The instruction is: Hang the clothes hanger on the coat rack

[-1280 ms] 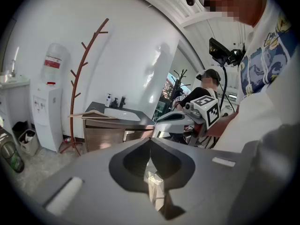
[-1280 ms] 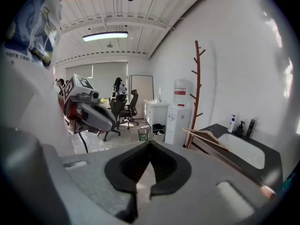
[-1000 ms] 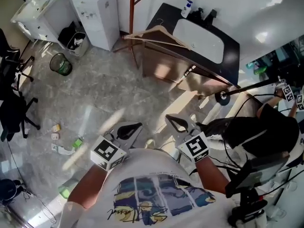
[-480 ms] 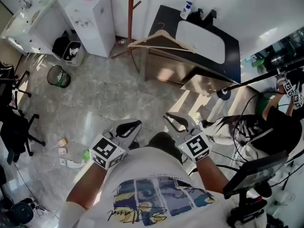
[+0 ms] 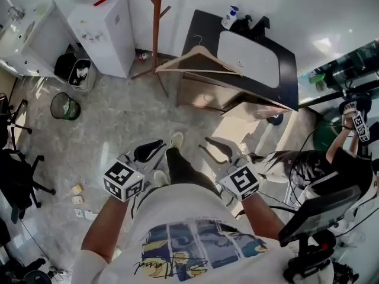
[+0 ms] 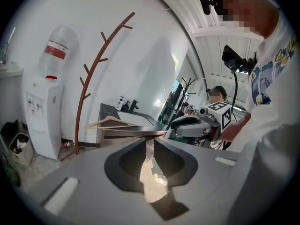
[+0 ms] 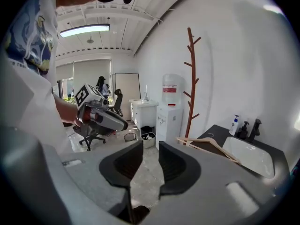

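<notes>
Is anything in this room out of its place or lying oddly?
Yes. The hanger lies on the sink counter, partly over its edge, not on the coat rack. Small litter is also scattered on the floor.

My head camera looks steeply down from above, with the floor far below. The left gripper view looks almost level toward the wall, and the right gripper view looks there too, from further right. All three share the coat rack [image 5: 156,22], the hanger [image 5: 198,61], the dark counter [image 5: 204,28] and the water dispenser [image 5: 100,25], all distant.
</notes>
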Tool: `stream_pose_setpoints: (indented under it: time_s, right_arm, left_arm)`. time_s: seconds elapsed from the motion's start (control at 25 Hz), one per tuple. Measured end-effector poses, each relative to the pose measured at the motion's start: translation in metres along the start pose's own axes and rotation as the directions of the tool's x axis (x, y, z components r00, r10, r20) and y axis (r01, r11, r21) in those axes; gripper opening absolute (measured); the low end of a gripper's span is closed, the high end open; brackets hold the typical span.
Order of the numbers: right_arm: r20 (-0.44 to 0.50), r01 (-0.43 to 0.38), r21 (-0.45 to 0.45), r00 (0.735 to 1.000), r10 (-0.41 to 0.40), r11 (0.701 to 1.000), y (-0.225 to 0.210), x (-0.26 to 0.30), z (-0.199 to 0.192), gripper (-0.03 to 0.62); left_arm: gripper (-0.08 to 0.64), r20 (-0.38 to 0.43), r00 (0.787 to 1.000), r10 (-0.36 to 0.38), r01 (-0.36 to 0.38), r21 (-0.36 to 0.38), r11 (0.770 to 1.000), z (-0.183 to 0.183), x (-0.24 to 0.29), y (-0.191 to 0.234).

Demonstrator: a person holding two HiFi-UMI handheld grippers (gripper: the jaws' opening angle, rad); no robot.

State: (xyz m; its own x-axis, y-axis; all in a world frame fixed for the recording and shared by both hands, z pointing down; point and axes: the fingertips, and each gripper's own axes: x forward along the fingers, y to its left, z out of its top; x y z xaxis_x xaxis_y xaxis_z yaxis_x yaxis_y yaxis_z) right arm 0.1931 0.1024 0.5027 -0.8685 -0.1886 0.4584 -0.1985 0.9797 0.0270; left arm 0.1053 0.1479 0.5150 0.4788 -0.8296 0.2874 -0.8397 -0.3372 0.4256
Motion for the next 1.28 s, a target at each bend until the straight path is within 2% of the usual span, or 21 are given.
stream_pose_setpoints:
  time_s: [0.2, 0.36, 0.68, 0.84, 1.0, 1.16, 1.28]
  right_arm:
    - [0.006, -0.055, 0.002, 0.998, 0.055, 0.998, -0.048, 0.053, 0.019, 0.118]
    - [0.032, -0.081, -0.007, 0.996, 0.082, 0.997, -0.090, 0.085, 0.040, 0.120]
    - [0.022, -0.066, 0.039, 0.998, 0.065, 0.997, -0.165, 0.110, 0.030, 0.120]
    - [0.000, -0.014, 0.060, 1.000, 0.014, 0.998, -0.177, 0.109, 0.023, 0.120]
    - [-0.020, 0.093, 0.115, 0.996, -0.092, 0.989, -0.188, 0.104, 0.023, 0.120]
    - [-0.071, 0.213, 0.182, 0.977, -0.203, 0.960, -0.191, 0.100, 0.020, 0.120]
    - [-0.104, 0.278, 0.225, 0.960, -0.260, 0.934, -0.186, 0.101, 0.023, 0.120]
  left_arm:
    - [0.084, -0.019, 0.998, 0.054, -0.054, -0.036, 0.998, 0.029, 0.032, 0.062]
    - [0.100, -0.068, 0.992, 0.104, -0.107, -0.040, 0.993, 0.047, 0.055, 0.111]
    - [0.117, -0.171, 0.971, 0.169, -0.179, -0.039, 0.983, 0.069, 0.110, 0.207]
    - [0.143, -0.214, 0.969, 0.125, -0.144, -0.071, 0.987, 0.072, 0.133, 0.245]
    - [0.190, -0.263, 0.964, 0.038, -0.075, -0.131, 0.989, 0.071, 0.164, 0.283]
    - [0.221, -0.339, 0.940, -0.042, -0.012, -0.155, 0.988, 0.062, 0.200, 0.321]
    - [0.244, -0.384, 0.918, -0.103, 0.025, -0.203, 0.979, 0.044, 0.219, 0.342]
